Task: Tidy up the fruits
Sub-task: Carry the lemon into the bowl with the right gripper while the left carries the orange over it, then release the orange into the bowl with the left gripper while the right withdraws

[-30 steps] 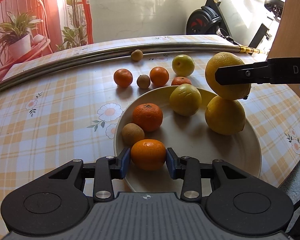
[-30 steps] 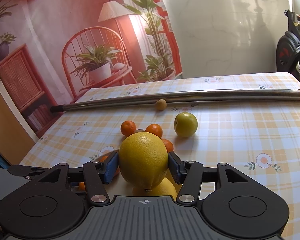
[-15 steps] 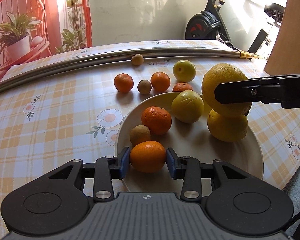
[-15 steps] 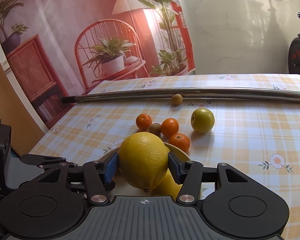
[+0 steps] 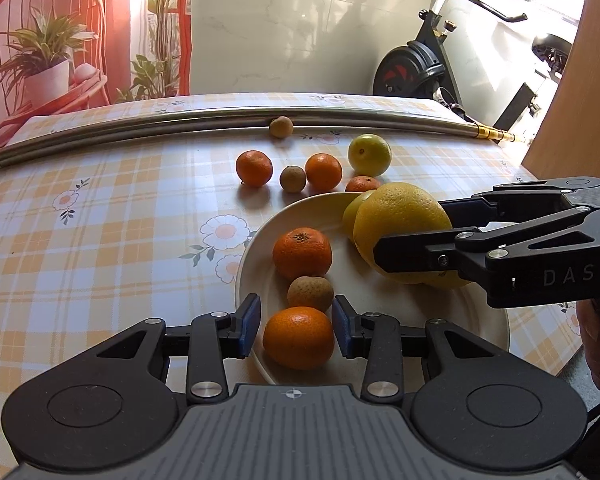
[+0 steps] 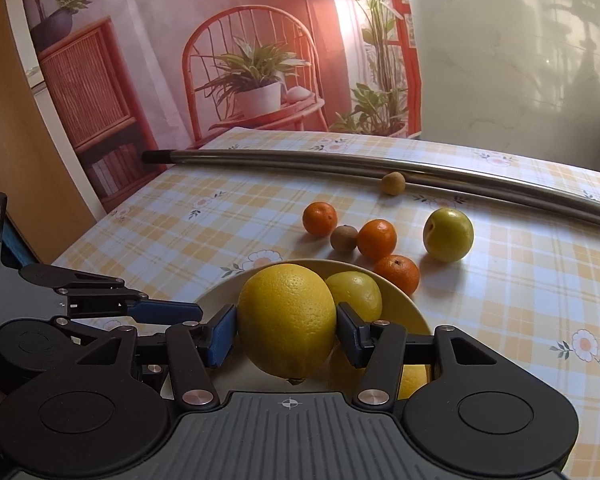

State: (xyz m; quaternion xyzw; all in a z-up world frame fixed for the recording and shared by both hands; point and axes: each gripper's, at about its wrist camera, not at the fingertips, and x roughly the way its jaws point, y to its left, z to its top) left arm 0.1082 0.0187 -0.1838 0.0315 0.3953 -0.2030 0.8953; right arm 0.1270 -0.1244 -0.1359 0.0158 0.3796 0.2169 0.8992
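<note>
The step in hand seems to be the loading of the cream plate [image 5: 260, 240], which sits in the lower middle of the left wrist view on the checked table [image 5: 100, 220]. The right claw [image 6: 286, 330] is closed on a large yellow citrus fruit [image 6: 287, 318], with both blue pads pressed on its sides, and holds it above the right part of the plate, over another yellow fruit that is mostly hidden under it. The left claw [image 5: 296, 326] has a mandarin [image 5: 299, 337] between its pads at the near rim of the plate; a thin gap shows on each side of the fruit, so I judge that this claw is slightly open and the mandarin rests on the plate, not carried. On the plate I see also a second mandarin [image 5: 302, 253], a small brown fruit [image 5: 310, 293] and a yellow-green fruit [image 6: 354, 294]. Outside the plate, in the upper middle of the frame, there are three more mandarins, one small brown fruit, a yellow-green round fruit [image 5: 369, 155], and another small brown fruit [image 5: 281, 127] against the metal pole [image 5: 140, 124]. For the next move, I think the right claw needs to lower the big citrus into a free place on the plate, carefully because it can roll, and open. The left claw should draw back without pushing the mandarin, and then go to the fruits left on the table.
</note>
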